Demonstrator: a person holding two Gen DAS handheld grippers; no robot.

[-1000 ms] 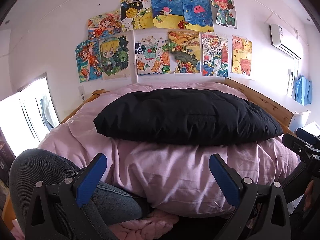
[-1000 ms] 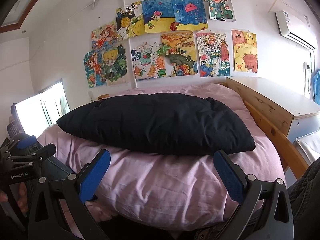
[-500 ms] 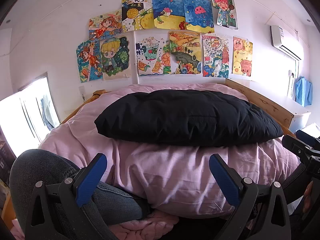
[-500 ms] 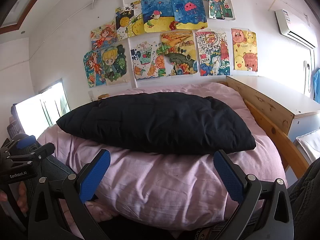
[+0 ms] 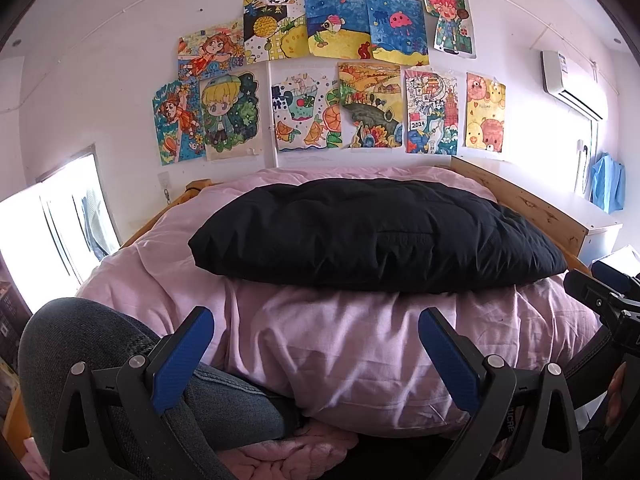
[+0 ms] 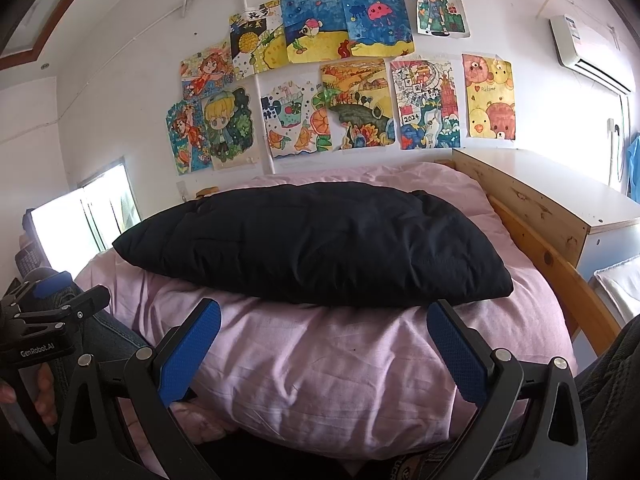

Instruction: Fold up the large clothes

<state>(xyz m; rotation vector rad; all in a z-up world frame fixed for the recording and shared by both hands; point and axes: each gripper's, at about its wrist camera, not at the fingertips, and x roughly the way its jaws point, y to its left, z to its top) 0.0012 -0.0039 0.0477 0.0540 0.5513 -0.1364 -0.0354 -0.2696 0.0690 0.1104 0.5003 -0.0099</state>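
Blue-padded jaws of the left gripper and the right gripper gape wide, holding nothing, low before the bed's near edge. Beyond them a puffy black quilted garment lies folded on the pink cotton bedcover of the wooden-framed bed.

A child's bedroom: bed (pink bedding), drawings taped above.

The right gripper gapes wide above pink bedding; the folded black garment (puffy, padded) lies at twelve o'clock.
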